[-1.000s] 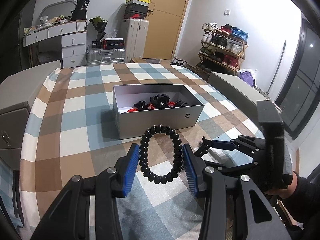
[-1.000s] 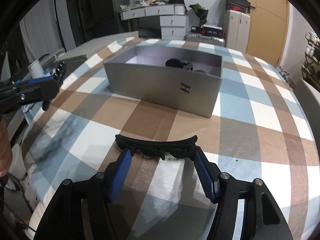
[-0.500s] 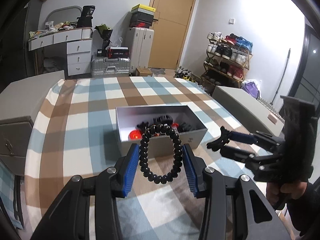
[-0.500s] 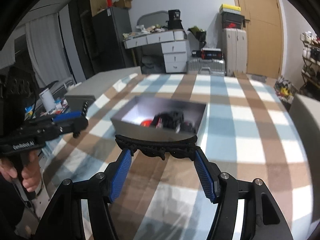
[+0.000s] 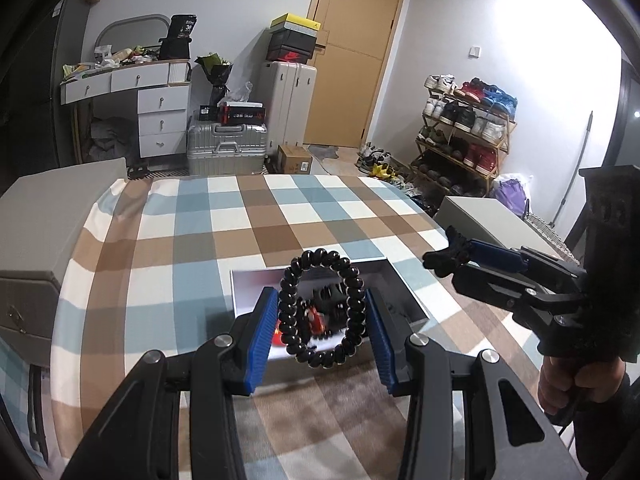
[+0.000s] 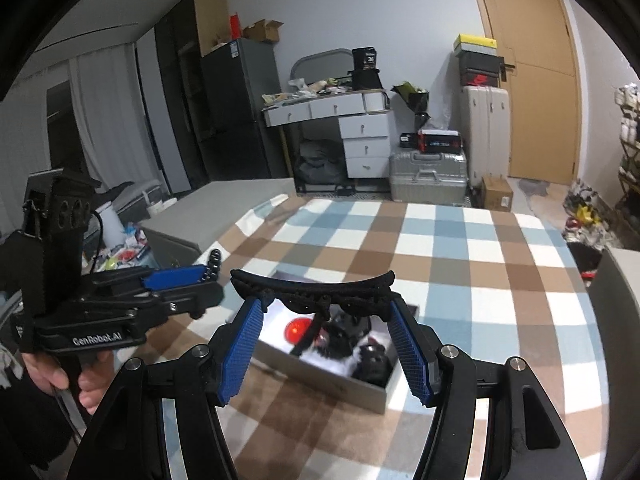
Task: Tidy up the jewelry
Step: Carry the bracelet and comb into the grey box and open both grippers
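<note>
My left gripper [image 5: 322,334] is shut on a black spiral hair tie [image 5: 322,308], a ring pinched upright between the blue pads. Right behind and below it lies the open grey box [image 5: 408,300] with black and red accessories inside. My right gripper [image 6: 326,344] is shut on a black curved hair clip [image 6: 314,294], held crosswise by its two ends above the same box [image 6: 320,376]. In the left wrist view the right gripper [image 5: 444,262] hovers at the right with the clip's end showing. In the right wrist view the left gripper [image 6: 208,274] hovers at the left.
The box sits on a table with a blue, brown and white checked cloth [image 5: 192,240]. Grey cabinets [image 5: 44,220] flank the table. Suitcases [image 5: 228,148], a white desk and a shoe rack [image 5: 464,132] stand beyond it. A hand [image 6: 64,380] grips the left tool's handle.
Both grippers have risen with their items still pinched. The box now appears lower and smaller in both views, directly under the held hair tie and clip.
</note>
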`<state>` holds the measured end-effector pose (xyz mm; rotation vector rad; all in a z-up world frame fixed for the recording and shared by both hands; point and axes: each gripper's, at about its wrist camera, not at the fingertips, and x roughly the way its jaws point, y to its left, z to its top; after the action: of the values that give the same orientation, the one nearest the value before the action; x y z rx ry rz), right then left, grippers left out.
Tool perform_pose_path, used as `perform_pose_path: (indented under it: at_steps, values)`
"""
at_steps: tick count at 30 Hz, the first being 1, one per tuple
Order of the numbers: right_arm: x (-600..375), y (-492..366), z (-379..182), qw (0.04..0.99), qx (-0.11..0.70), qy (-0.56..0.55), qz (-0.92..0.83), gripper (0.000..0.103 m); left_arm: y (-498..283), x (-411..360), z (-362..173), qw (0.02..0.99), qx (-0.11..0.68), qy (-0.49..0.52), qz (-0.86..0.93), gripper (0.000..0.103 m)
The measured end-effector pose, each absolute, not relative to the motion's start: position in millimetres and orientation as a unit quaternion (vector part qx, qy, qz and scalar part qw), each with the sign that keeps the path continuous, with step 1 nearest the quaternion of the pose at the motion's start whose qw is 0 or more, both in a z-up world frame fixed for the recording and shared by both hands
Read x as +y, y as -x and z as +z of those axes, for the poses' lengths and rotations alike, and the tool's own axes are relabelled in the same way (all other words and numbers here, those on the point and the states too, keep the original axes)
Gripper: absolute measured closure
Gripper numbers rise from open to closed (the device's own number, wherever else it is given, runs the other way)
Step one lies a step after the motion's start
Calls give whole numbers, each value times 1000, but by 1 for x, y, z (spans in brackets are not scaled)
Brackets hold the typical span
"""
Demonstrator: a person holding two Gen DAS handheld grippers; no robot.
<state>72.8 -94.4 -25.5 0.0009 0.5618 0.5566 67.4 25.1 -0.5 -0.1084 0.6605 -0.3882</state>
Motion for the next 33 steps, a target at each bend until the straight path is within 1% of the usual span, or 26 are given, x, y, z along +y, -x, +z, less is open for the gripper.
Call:
perform_pose_path:
  at_steps: [8,16,31,32,33]
  values:
    - [-90,-104,-31,917,284,-27,280,39,-93,22,-9,921,337,56,-189,65]
    - [-83,-125,-48,909,305,-28,284,39,-111,20,-23,913,357,62,-190,65]
    - [-79,-144,-74,897,341,-21,280,39,-122,15,-37,899,383,63,-202,65]
    - [-78,-144,-74,897,341,-20,282,38,-122,14,-37,899,383,63,-204,65]
    - [-78,-144,-74,897,340,-19,283,38,-122,14,-38,898,383,64,-205,61]
